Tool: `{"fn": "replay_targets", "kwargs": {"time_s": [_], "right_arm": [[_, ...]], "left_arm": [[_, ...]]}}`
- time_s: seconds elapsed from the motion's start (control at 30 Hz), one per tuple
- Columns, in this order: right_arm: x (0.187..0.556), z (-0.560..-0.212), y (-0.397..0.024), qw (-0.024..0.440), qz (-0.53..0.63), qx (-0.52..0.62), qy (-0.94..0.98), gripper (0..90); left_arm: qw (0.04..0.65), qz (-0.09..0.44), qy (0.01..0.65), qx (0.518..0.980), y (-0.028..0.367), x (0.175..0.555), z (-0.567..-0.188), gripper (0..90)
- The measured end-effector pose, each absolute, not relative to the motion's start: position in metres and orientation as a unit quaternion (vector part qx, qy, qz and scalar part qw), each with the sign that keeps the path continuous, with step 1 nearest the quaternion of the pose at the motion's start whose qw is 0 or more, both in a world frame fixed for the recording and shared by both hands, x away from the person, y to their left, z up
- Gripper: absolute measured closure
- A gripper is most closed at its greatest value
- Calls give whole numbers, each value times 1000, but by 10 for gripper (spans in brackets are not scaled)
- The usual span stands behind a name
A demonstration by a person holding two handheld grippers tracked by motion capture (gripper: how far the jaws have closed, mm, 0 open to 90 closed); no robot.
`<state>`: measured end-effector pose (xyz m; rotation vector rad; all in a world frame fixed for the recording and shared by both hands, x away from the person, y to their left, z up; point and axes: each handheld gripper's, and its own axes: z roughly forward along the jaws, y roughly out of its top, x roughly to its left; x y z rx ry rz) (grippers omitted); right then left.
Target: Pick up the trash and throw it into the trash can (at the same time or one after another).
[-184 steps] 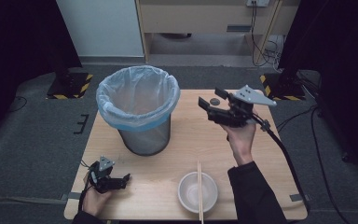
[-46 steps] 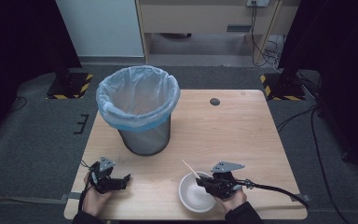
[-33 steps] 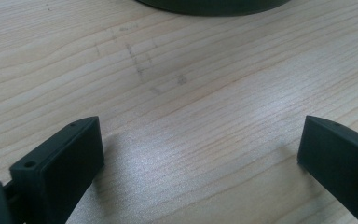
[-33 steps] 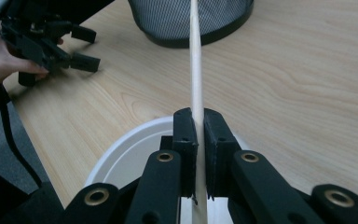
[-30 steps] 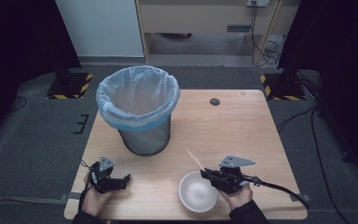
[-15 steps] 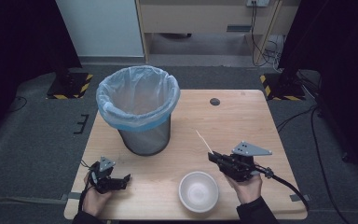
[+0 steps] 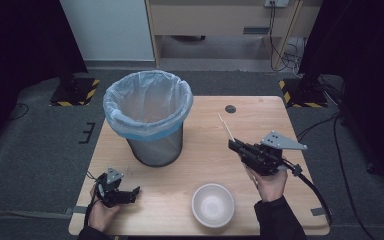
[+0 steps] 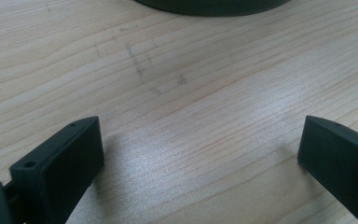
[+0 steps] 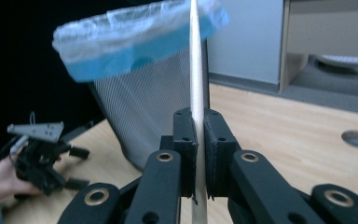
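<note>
Two grippers work at a wooden table. The right gripper is held above the table's right half, its jaws pressed together on a chopstick. In the high view the stick juts from the jaw tips, slanting up and toward the far edge of the table, clear of the surface. In the right gripper view the same chopstick runs straight up between the two black pads, which squeeze it from both sides, and its lower end pokes out below them. A person's hand grips the tool from beneath, with a dark sleeve behind it and a cable trailing off toward the table's right edge.

The left gripper rests near the front left corner of the table, held by the other hand. In the left gripper view its jaws stand wide apart with bare wood grain between them, grasping nothing.

A mesh bin lined with a pale blue bag stands upright on the left half of the table, well apart from the chopstick. A white bowl sits near the front edge, between the two hands and closer to the right one. A small round hole marks the far side of the tabletop.
</note>
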<state>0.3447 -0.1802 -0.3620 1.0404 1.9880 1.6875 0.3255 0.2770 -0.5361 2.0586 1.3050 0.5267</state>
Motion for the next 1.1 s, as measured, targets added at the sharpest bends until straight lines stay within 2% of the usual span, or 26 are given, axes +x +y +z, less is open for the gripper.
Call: {"fn": "replay_targets", "kwargs": {"time_s": [0.37, 0.63, 1.1], "right_arm": [[362, -320, -176, 197, 623, 342, 676, 853], [375, -292, -157, 213, 642, 323, 662, 853], [393, -263, -120, 233, 674, 299, 634, 853]], "left_arm": [[318, 200, 495, 783, 277, 326, -536, 0], [318, 200, 495, 783, 277, 326, -536, 0], [319, 200, 495, 784, 277, 326, -536, 0]]}}
